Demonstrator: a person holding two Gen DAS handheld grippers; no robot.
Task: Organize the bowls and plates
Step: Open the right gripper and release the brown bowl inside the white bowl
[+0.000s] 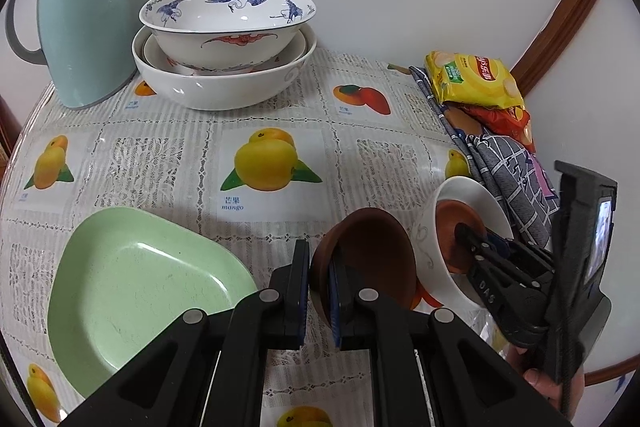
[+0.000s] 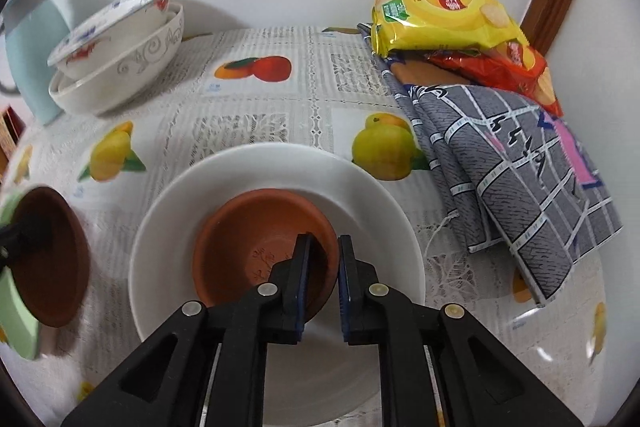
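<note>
My left gripper point(image 1: 319, 255) is shut on the rim of a dark brown bowl point(image 1: 368, 247), which hangs tilted above the table; the same bowl point(image 2: 52, 255) shows at the left of the right wrist view. Just right of it stands a white bowl point(image 1: 428, 239) with a terracotta bowl point(image 1: 448, 215) nested inside. My right gripper point(image 2: 324, 243) reaches down into the white bowl point(image 2: 280, 163) and is shut on the near rim of the terracotta bowl point(image 2: 248, 235), one finger inside and one outside. A pale green plate point(image 1: 140, 279) lies on the table at the near left.
At the back left, a crane-patterned bowl point(image 1: 224, 15) sits in a stack inside a large white bowl point(image 1: 224, 87), beside a light blue thermos jug point(image 1: 80, 27). Snack bags point(image 1: 472, 79) and a folded grey cloth point(image 1: 512, 179) lie along the right. The wall closes off the back.
</note>
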